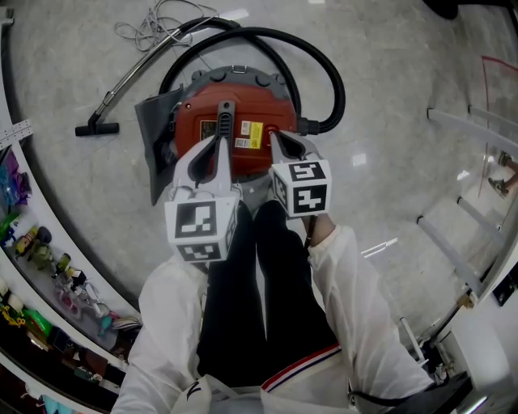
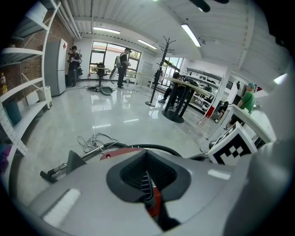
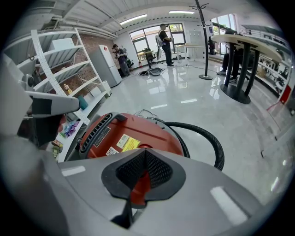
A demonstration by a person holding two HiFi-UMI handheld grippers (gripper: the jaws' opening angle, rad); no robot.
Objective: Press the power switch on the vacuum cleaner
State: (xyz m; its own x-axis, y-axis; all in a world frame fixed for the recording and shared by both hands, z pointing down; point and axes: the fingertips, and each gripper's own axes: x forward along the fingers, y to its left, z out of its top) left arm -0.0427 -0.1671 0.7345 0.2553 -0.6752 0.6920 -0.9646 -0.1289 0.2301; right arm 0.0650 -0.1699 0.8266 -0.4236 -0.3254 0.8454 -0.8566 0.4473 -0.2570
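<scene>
Vacuum cleaner [image 1: 247, 109]: a round red canister with a grey base, on the floor in the upper middle of the head view, just beyond the person's feet.
Handle [image 1: 224, 121]: black, running down the middle of the red top, with a yellow label [image 1: 253, 133] just right of it.
Power switch: I cannot pick it out in any view.
Hose [image 1: 328, 77]: black and ribbed, looping from the canister's right side up and over its far edge.
Wand [image 1: 129, 81]: a grey tube lying toward the upper left, ending in a black floor nozzle [image 1: 97, 128].
Cable [image 1: 154, 24]: a loose pale tangle at the top of the frame, beside the wand's far end.
Left gripper [image 1: 220, 145]: its jaws are pressed together with nothing between them; its tip lies over the canister's near edge, just left of the handle. Whether it touches the canister cannot be told.
Right gripper [image 1: 277, 141]: jaws likewise closed and empty, with the red top showing past them; its tip sits over the near right part of the canister, right of the yellow label. Contact cannot be told.
Marker cubes: one on each gripper, side by side below the canister in the head view.
Person: white sleeves [image 1: 356, 307] and black trousers [image 1: 251, 307] fill the lower middle.
Shelf [image 1: 40, 251]: curving along the left edge, holding small colourful toys.
Floor [image 1: 388, 162]: glossy pale grey stone.
</scene>
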